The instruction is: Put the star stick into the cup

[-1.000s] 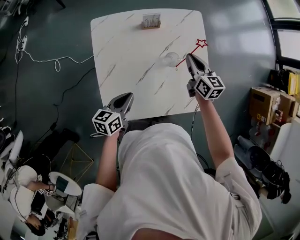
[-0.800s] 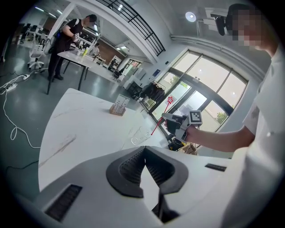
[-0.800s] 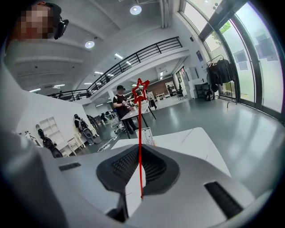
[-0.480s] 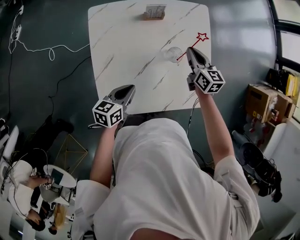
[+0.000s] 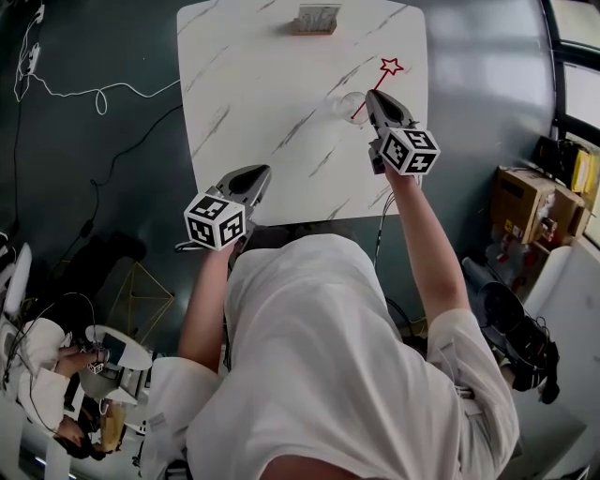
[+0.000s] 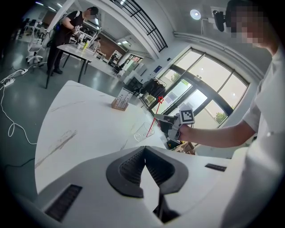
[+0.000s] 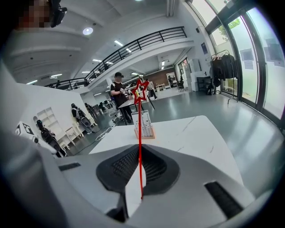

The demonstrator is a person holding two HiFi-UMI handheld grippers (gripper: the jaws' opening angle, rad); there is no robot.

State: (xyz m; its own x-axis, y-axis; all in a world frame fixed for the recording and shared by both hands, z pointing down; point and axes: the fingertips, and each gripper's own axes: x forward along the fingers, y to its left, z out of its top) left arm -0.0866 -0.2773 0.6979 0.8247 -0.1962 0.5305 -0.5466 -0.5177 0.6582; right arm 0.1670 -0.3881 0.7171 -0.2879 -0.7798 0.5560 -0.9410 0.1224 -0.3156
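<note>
Right tongs are clamped on the star stick, the cup just to their left. Left tongs are closed and empty, well apart.

White short-sleeved top; left hand-held gripper, right hand-held gripper grey, black ribbed pads, marker cubes.

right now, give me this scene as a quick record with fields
surface: white marble-pattern table
cup: clear cup, upright on the table
star stick: red star stick, star end up, lower end close to the cup; unclear if it is inside
right gripper: right gripper shut on the star stick, beside the cup
left gripper: left gripper shut, holding nothing, at the table's near edge
other: card stand at the far edge
</note>
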